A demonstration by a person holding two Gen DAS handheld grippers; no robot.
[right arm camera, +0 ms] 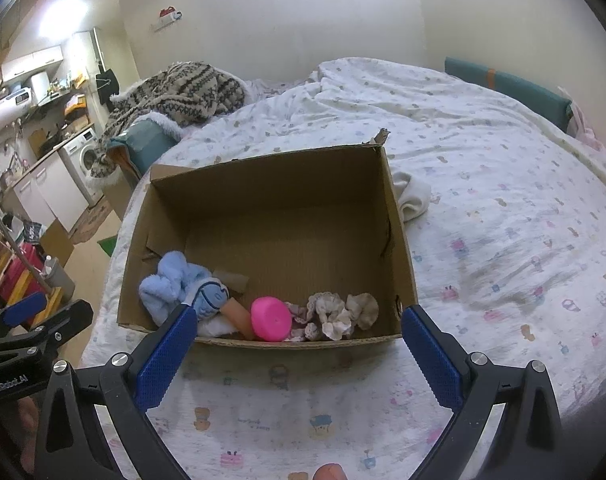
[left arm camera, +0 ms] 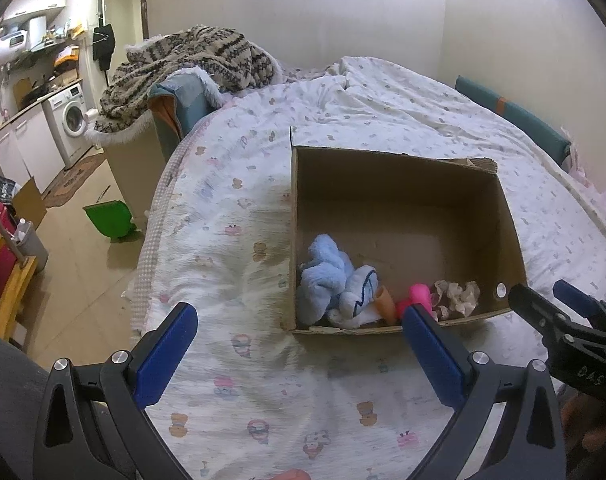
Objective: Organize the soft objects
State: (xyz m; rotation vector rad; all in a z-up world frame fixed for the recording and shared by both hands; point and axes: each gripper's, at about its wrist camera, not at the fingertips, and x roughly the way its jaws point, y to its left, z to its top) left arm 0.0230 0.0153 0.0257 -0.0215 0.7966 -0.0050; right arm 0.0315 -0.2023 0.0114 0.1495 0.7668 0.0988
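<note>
An open cardboard box sits on the bed. Along its near wall lie a light blue plush toy, a bright pink soft piece, an orange piece and beige crumpled cloth. A white folded cloth lies on the bed behind the box's right wall. My left gripper hangs open in front of the box, nothing between its fingers. My right gripper is open too, just before the near wall. Each gripper shows at the edge of the other's view.
The bed carries a white cartoon-print quilt. A brown patterned knit blanket is heaped at its far left corner. Left of the bed are bare floor, a green dustpan, a washing machine and a yellow chair.
</note>
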